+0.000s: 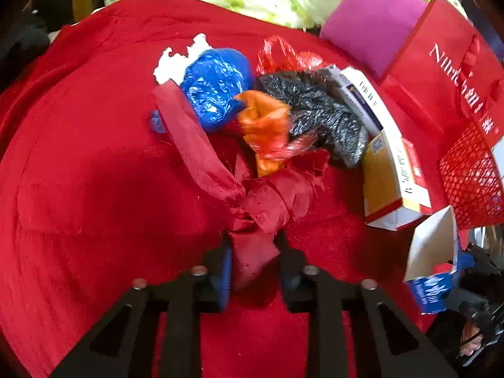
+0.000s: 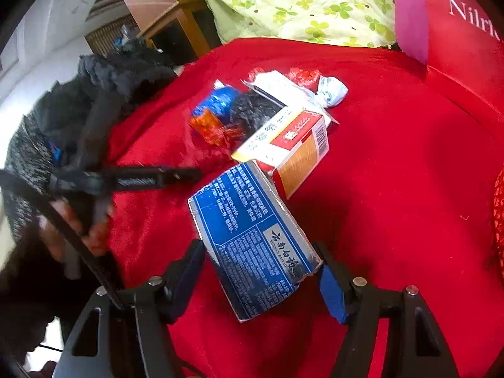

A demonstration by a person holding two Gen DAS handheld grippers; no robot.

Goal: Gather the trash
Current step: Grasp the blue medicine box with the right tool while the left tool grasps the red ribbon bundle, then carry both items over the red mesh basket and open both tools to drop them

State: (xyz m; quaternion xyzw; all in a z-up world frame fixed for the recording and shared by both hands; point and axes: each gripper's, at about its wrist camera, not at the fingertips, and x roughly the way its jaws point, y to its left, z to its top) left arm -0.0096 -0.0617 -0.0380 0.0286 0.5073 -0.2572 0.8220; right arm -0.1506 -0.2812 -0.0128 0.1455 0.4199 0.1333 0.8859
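My left gripper (image 1: pixel 254 261) is shut on a crumpled dark red wrapper (image 1: pixel 252 214) whose strip trails up over the red cloth. Beyond it lies a trash pile: a blue foil ball (image 1: pixel 214 88), white paper (image 1: pixel 176 63), an orange wrapper (image 1: pixel 264 126), a black crumpled bag (image 1: pixel 318 110) and a yellow-and-white carton (image 1: pixel 387 170). My right gripper (image 2: pixel 261 271) is shut on a blue-and-white box (image 2: pixel 252 239), held tilted above the cloth. The same pile shows in the right wrist view: the carton (image 2: pixel 293 145), blue ball (image 2: pixel 217 100) and orange wrapper (image 2: pixel 208 126).
A red paper bag (image 1: pixel 447 72) with white lettering and a pink sheet (image 1: pixel 371 22) stand at the back right, a red mesh basket (image 1: pixel 472 173) beside them. A green-patterned pillow (image 2: pixel 302 3) lies behind. The left hand and its gripper (image 2: pixel 126 182) show at the left of the right wrist view.
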